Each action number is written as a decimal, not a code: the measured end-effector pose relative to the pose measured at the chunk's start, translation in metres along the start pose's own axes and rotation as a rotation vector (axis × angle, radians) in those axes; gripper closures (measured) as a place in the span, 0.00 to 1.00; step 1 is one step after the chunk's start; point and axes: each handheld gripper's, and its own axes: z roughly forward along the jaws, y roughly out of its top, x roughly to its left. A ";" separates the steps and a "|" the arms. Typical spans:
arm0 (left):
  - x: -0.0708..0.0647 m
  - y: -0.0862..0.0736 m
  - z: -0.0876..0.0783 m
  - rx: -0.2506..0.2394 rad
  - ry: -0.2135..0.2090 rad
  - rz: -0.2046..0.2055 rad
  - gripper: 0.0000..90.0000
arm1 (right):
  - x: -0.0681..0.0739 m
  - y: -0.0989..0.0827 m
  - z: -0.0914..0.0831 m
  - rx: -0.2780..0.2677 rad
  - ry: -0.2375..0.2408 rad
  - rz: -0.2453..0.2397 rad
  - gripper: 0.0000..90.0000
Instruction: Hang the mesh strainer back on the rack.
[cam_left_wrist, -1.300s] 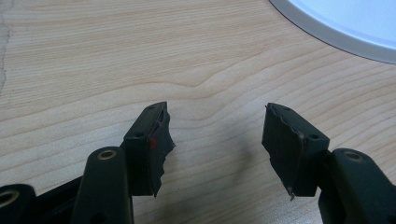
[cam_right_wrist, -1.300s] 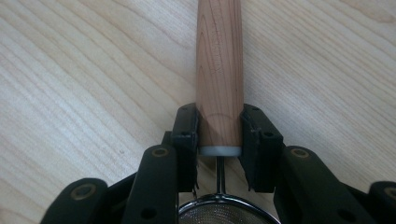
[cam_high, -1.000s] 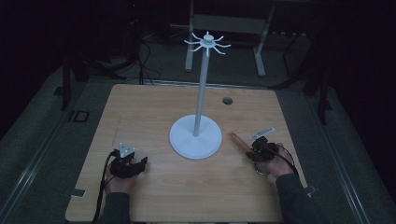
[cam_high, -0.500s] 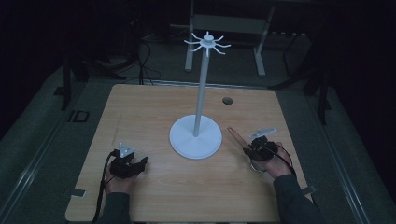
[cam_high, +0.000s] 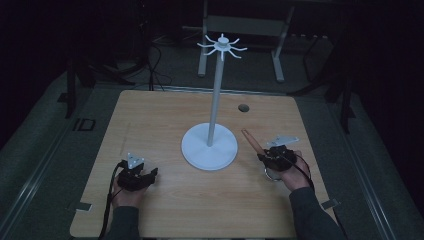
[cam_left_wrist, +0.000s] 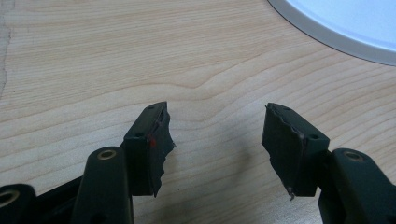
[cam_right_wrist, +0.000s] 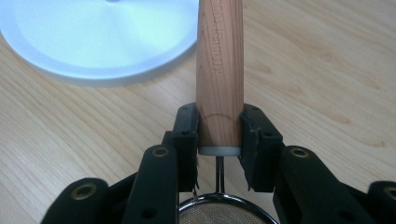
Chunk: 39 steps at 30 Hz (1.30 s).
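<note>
Slightly toward 6 o'clock, away from the stand (cam_high: 209, 147), the right hand-held gripper (cam_high: 276, 156) has been drawn since the earlier frames. Its jaws are clamped on the wooden handle (cam_right_wrist: 219, 70) of a small mesh strainer (cam_right_wrist: 219, 212), the handle pointing to 11 o'clock. The left hand-held gripper (cam_left_wrist: 217, 149) is held with jaws spread and empty above the worktop (cam_high: 150, 120), at 8 o'clock from the stand.

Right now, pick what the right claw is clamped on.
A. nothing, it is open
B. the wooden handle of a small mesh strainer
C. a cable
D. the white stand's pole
B: in the right gripper view, the right claw has its jaws closed against the strainer's wooden handle, with the mesh rim below.
</note>
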 end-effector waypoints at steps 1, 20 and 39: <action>0.000 0.000 0.000 -0.001 -0.001 -0.001 0.46 | 0.001 0.001 -0.001 -0.007 -0.002 -0.003 0.77; 0.000 0.000 0.000 -0.002 0.000 -0.001 0.46 | 0.012 0.016 -0.012 -0.132 0.005 0.002 0.77; -0.001 0.000 0.000 -0.004 0.000 0.000 0.46 | 0.025 0.037 -0.023 -0.216 0.009 0.003 0.77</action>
